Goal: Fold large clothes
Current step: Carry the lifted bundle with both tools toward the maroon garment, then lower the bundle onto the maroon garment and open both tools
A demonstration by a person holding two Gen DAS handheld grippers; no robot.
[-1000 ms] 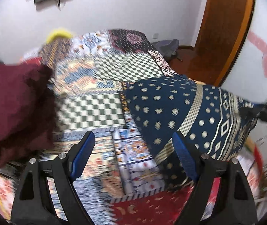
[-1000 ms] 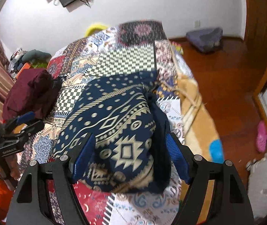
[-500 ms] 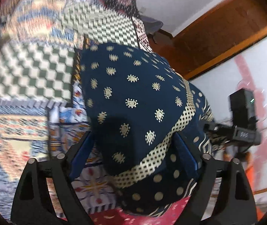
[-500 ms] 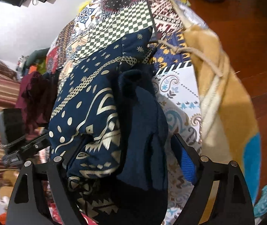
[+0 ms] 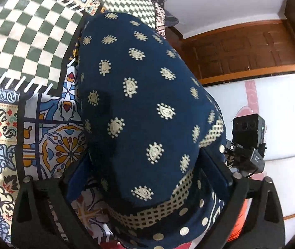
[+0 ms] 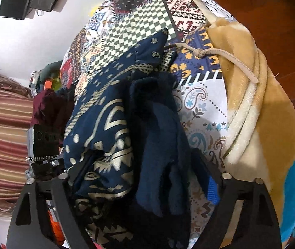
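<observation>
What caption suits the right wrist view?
Right gripper straddling a folded navy patterned garment on the patchwork bedspread.

Both grippers dropped toward the patchwork bedspread (image 5: 23, 41) — navy patterned garment (image 5: 139, 108) now fills both views, bunched between widening left gripper (image 5: 145, 174) jaws; right gripper (image 6: 145, 178) jaws narrowing, contact unclear

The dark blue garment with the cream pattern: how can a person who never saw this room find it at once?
Look at the bed under the patchwork quilt. The dark blue garment lies bunched near its edge, between the fingers of both grippers. Unlike the maroon clothing beside it, it carries cream dots and geometric bands.
</observation>
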